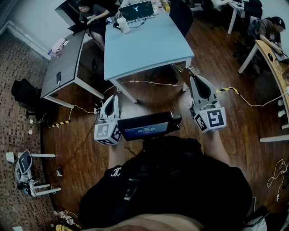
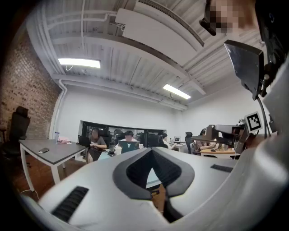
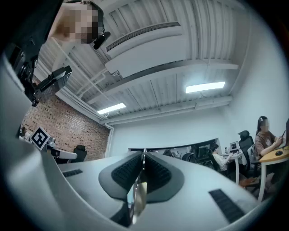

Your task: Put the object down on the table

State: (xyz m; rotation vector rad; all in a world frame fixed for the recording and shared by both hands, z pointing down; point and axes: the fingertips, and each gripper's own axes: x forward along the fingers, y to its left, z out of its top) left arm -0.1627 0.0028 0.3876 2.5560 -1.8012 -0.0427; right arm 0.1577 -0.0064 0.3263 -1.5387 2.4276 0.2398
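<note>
In the right gripper view, my right gripper (image 3: pixel 143 154) is shut on a thin, shiny flat object (image 3: pixel 138 197). It stands edge-on between the dark ribbed pads, and what it is cannot be told. In the head view the right gripper (image 1: pixel 199 80) is held in the air over the wood floor, pointing at the light blue table (image 1: pixel 149 45); the object does not show there. My left gripper (image 1: pixel 111 100) is held level beside it, just short of the table's near corner. The left gripper (image 2: pixel 151 150) is shut, tips touching, with nothing between them.
A laptop (image 1: pixel 137 11) and a white cup (image 1: pixel 123 25) stand at the blue table's far end, where people sit. A grey table (image 1: pixel 63 63) stands to the left. Cables (image 1: pixel 149 83) trail across the floor. A screen device (image 1: pixel 146 126) hangs at the person's chest.
</note>
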